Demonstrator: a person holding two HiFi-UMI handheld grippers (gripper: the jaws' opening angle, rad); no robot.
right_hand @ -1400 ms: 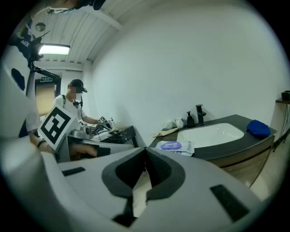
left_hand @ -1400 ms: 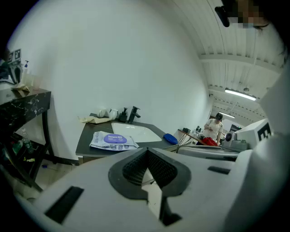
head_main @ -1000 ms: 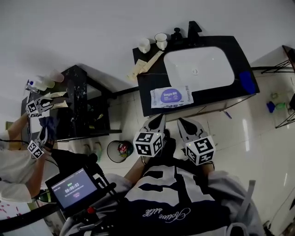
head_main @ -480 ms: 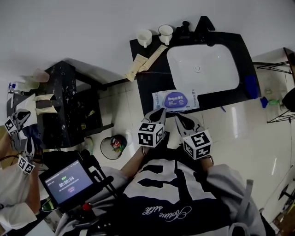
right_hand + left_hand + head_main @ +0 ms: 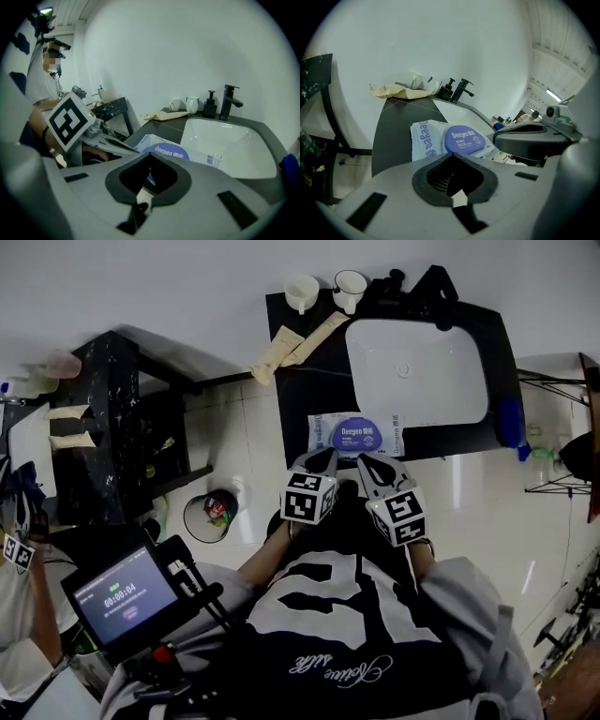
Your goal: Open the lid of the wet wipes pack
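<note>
The wet wipes pack (image 5: 330,427) lies flat at the front edge of the black counter (image 5: 300,390), its round purple lid (image 5: 357,436) shut. My left gripper (image 5: 325,457) and right gripper (image 5: 366,463) hover side by side just in front of the pack, both shut and empty, tips pointing down at it. In the left gripper view the closed left gripper (image 5: 451,155) aims at the pack (image 5: 423,138) and lid (image 5: 464,139). Over the closed right gripper (image 5: 150,155), the right gripper view shows the lid (image 5: 168,151), with the left gripper's marker cube to its left.
A white sink basin (image 5: 417,371) with a black faucet (image 5: 427,282) sits right of the pack. Two white cups (image 5: 302,289) and beige packets (image 5: 295,341) lie at the counter's back left. A black shelf (image 5: 122,418), a small bin (image 5: 208,515) and another person (image 5: 14,559) are at left.
Both grippers have come down and forward together, closing the gap to the pack's front edge. Their jaws stayed shut. The pack has not moved on the counter.
</note>
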